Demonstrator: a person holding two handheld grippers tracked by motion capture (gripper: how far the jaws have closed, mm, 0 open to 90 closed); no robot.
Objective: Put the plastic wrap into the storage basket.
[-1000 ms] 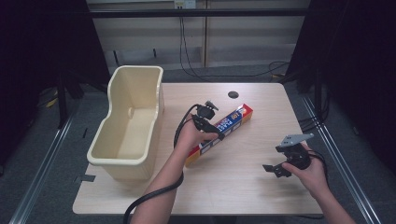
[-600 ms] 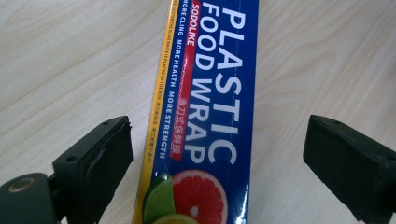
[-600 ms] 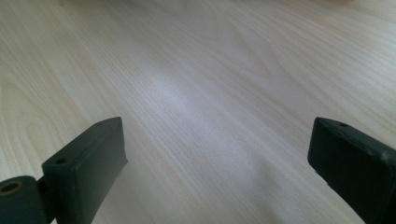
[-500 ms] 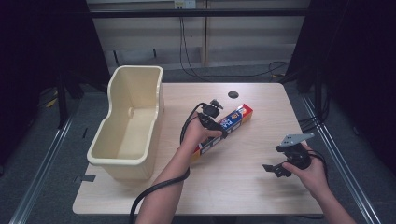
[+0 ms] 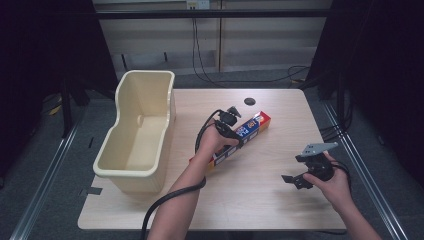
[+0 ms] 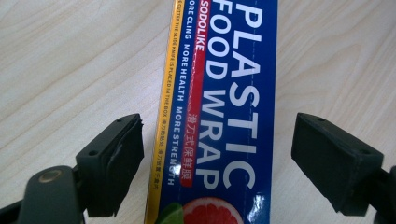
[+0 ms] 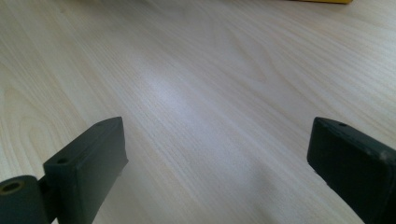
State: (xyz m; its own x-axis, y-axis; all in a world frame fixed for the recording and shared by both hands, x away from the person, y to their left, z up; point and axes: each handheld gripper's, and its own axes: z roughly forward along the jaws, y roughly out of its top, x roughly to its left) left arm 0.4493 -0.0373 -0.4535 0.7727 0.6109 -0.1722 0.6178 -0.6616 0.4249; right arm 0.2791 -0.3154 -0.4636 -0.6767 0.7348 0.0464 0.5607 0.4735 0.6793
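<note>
Plastic wrap box (image 5: 240, 140) lies flat on the wooden table (image 5: 280, 210), roughly mid-table, long axis running from near-left to far-right, well apart from the cream tub (image 5: 137, 135) at the left.

Left gripper (image 5: 231, 131) sits over the box's middle, straddling it across its width. In the left gripper view the box (image 6: 219, 116) lies between the two black jaws; the jaws have just been closing, but a strip of bare table is visible between each pad and the box edge, so there is no pinch yet.

Right gripper (image 5: 300, 179) is held at the near right over bare table, well apart from the box, jaws spread with nothing between them, as the right gripper view confirms.

Step in hand, as judged: closing for a grasp on the box. Next move calls for finishing the closure squarely on the two long sides. The box is long, so a grip near its middle should keep it level on the lift. Likely destination is the tub, though that is a guess.
</note>
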